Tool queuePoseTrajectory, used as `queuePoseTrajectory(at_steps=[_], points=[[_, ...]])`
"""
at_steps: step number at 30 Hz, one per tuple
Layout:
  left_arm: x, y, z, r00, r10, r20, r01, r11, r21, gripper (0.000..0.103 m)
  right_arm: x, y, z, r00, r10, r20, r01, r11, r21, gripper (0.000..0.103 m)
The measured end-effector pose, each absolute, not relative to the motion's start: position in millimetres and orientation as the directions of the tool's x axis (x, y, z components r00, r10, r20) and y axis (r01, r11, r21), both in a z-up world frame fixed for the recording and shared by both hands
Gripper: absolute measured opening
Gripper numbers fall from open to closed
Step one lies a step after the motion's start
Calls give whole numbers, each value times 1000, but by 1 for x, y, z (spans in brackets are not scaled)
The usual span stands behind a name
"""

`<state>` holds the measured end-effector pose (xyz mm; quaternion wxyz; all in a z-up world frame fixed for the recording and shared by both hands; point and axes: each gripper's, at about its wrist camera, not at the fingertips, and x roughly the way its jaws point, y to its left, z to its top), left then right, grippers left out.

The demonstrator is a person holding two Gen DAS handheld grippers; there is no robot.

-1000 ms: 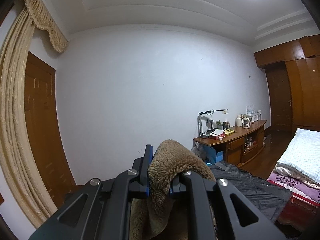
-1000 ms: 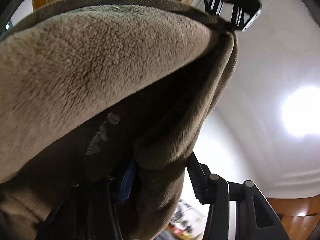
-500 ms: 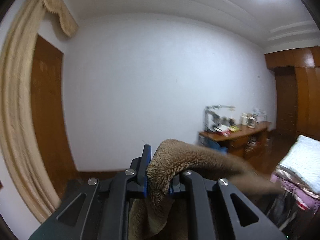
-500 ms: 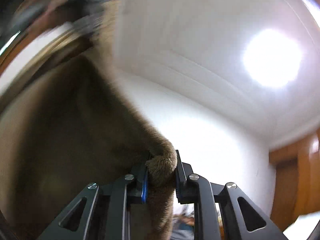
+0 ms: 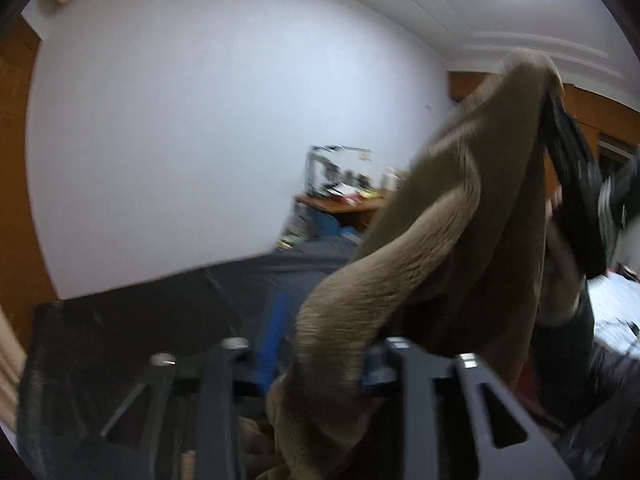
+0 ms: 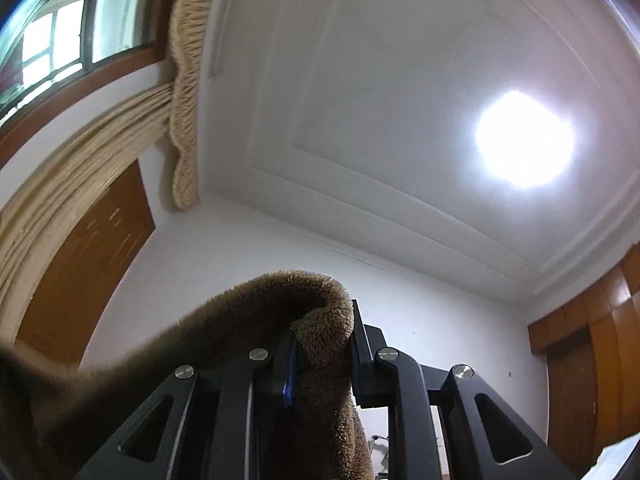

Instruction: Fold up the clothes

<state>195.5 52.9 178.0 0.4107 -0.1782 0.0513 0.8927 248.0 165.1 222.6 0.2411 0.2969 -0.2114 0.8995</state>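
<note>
We find the left gripper [image 5: 324, 344] with its jaws standing apart, having just been opening; the brown fleece garment [image 5: 448, 216] lies between them, and we cannot tell whether its right pad still touches the fabric, while a gap shows at the left one. From there the garment rises toward 1 o'clock in the left wrist view, where the right gripper [image 5: 560, 136], blurred, holds its top edge. In the right wrist view we find the right gripper [image 6: 320, 356] clamped on a fold of the garment [image 6: 320, 320], which trails off toward 8 o'clock. That camera looks up at a white ceiling with a lit lamp [image 6: 524, 140] at 2 o'clock and a beige curtain [image 6: 184, 92] at 11 o'clock. Behind the garment a desk [image 5: 340, 204] stands against the white wall.
</note>
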Motion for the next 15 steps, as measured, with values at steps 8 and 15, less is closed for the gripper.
queuePoseTrajectory(at_steps=[8, 15], points=[[196, 49, 135, -548, 769, -328, -802, -595, -53, 79, 244, 130, 252, -719, 302, 626, -584, -750, -310, 21], [198, 27, 142, -556, 787, -267, -808, -587, -49, 41, 227, 117, 271, -723, 341, 601, -607, -729, -316, 21]])
